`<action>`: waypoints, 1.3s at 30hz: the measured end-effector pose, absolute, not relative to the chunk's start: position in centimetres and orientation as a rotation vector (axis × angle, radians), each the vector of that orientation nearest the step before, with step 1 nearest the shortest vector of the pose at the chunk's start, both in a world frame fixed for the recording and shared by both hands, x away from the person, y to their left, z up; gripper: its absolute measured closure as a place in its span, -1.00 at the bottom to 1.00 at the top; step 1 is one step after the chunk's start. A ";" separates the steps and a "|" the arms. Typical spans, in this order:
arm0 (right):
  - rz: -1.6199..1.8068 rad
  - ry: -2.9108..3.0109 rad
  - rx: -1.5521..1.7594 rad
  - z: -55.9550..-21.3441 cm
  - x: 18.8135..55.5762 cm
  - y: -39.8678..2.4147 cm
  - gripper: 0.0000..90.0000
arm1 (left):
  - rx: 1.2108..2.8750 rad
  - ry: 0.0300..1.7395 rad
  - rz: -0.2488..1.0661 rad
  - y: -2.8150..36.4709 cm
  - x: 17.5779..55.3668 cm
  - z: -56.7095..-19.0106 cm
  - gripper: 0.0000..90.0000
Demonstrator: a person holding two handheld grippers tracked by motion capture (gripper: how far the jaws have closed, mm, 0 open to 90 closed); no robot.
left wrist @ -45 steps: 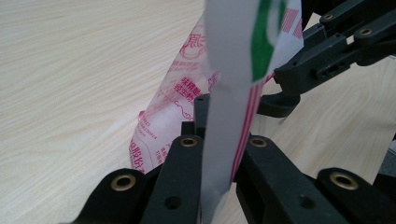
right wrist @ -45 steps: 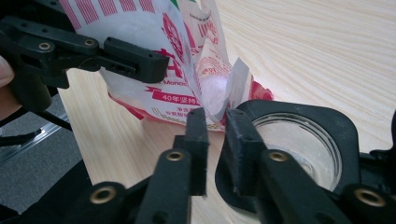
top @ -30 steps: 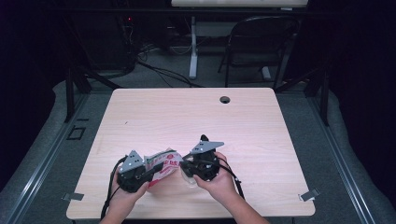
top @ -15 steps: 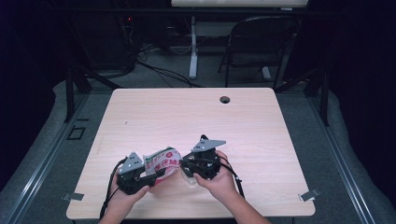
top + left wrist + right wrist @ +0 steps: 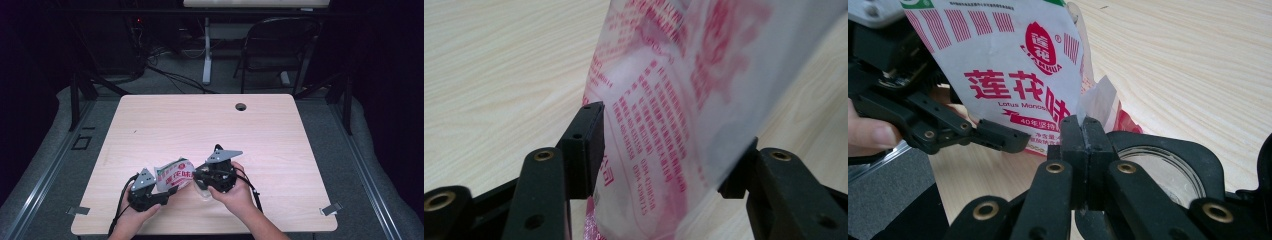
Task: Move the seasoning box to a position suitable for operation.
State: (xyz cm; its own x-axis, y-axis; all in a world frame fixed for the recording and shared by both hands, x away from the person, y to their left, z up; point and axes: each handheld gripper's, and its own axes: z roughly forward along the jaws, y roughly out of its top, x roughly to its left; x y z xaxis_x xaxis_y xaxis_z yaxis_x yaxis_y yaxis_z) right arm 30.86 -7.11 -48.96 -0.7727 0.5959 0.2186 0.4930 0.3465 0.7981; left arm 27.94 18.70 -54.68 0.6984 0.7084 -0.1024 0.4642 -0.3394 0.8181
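my right gripper is clamped tight on a torn corner of the bag. my left gripper has just been opening; its jaws stand apart with the bag's lower part between them, one pad at the film, the other just clear. the bag hangs between both tools, above the near edge of the table.

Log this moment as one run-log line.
left gripper: jaws just opening around packet | right gripper: shut on packet corner | table: under packet
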 end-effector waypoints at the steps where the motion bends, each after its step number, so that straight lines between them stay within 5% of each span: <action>1: 1.405 2.490 1.008 -48.9 30.9 -7.2 1.00 | 2.009 0.906 0.334 18.6 28.0 -54.9 0.02; 13: 1.416 2.492 1.013 -49.1 30.8 -7.3 1.00 | 1.998 0.953 0.284 18.6 28.5 -56.1 -0.27; 39: 1.415 2.492 1.024 -49.4 30.6 -7.7 0.98 | 2.005 1.011 0.198 18.3 29.8 -58.1 -0.37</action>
